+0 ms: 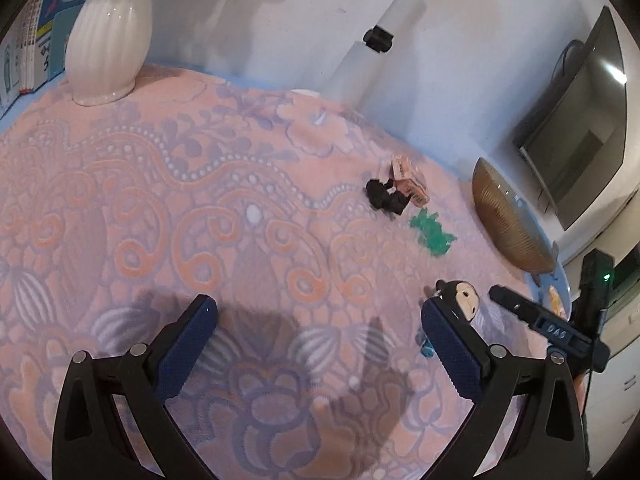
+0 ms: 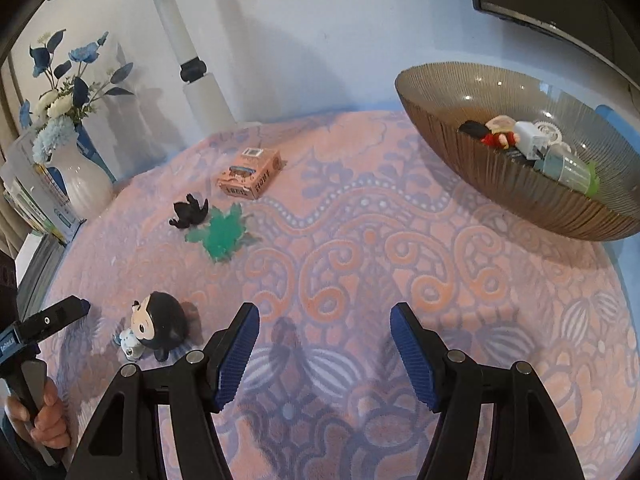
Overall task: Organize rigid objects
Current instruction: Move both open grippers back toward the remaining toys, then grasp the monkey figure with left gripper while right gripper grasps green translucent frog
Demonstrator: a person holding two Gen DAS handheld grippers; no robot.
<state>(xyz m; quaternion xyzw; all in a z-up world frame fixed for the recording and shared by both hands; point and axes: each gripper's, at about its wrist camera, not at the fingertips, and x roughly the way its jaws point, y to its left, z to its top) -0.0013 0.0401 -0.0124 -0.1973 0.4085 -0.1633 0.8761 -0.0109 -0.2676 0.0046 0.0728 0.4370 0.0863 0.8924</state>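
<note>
Empty right gripper jaws, toy-filled ribbed bowl beyond.

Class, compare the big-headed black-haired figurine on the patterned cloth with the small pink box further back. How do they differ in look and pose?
The figurine is rounded, with a large black head and pale face; the pink box is flat-sided and printed. The figurine lies tipped on its side; the box rests flat on a broad face. The figurine lies nearest the left hand-held gripper; the box lies further back, by the black toy. Both lie on the cloth, outside the bowl.
</note>
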